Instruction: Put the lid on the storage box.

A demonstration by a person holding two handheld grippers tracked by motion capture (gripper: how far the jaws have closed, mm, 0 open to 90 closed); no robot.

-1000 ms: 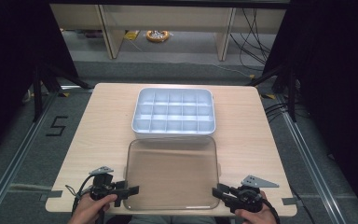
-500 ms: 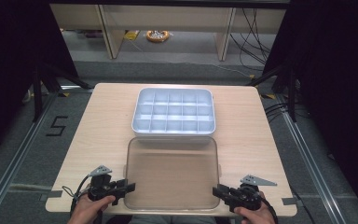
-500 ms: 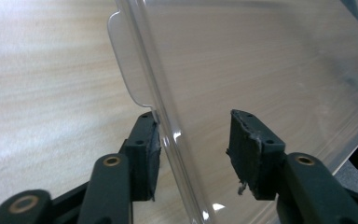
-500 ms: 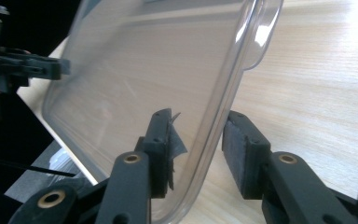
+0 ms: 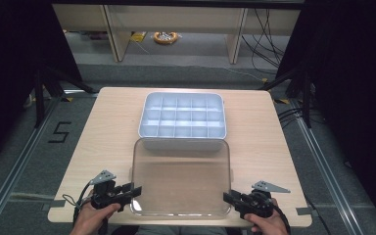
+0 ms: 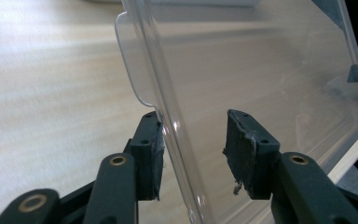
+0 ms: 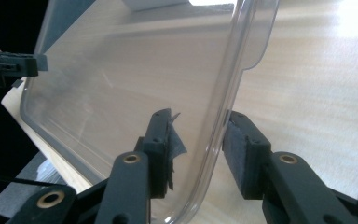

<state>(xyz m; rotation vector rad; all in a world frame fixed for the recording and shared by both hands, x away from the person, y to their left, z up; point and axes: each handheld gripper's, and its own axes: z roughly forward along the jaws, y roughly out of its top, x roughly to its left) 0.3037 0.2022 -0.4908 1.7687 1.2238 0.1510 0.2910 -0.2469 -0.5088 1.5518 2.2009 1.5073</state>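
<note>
A clear plastic lid [image 5: 181,176] lies on the near half of the wooden table [image 5: 112,122], hinged to a white compartment box [image 5: 142,131] behind it. My left gripper [image 5: 136,190] is at the lid's near left corner. In the left gripper view the lid's rim [image 6: 177,140] stands between the pads of my left gripper [image 6: 193,135], whose jaws have just been closing on it. My right gripper [image 5: 227,197] is shut on the near right corner. The right gripper view shows its pads [image 7: 198,128] on either side of the lid's curved edge [image 7: 219,116].
The box's several compartments look bare. Bare tabletop lies on both sides of the box and lid. The table's near edge [image 5: 176,221] runs just under both hands. Dark floor, cables and a shelf unit [image 5: 176,29] surround the table.
My left gripper's jaws have drawn in onto the lid's near left corner. Both hands, the lid and the box stay where they were.
</note>
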